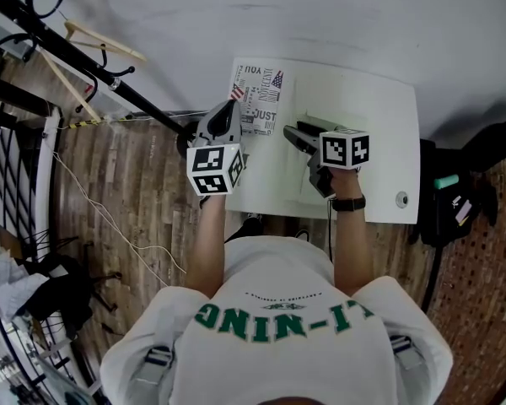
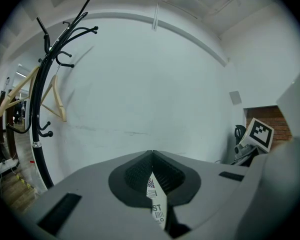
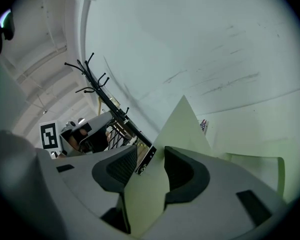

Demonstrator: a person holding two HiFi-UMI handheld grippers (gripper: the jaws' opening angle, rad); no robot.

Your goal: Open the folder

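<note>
L gripper (image 2: 152, 179) clenched on printed sheet (image 2: 157, 204); R gripper (image 3: 150, 166) released, jaws apart.
Your R gripper's jaws stand either side of the folder's (image 3: 182, 129) pale green flap, which rises on edge btwn them w/o being pinched. The folder sits on the white counter (image 1: 379, 125) in front of you, btwn your two grippers. The printed sheet, w/ a flag & bold lettering, lies at the counter's far left corner, and your L gripper's jaws are pressed together on it. Can't tell what's inside the folder. Black coat rack (image 2: 40, 109) stands by the wall, left of the counter.
</note>
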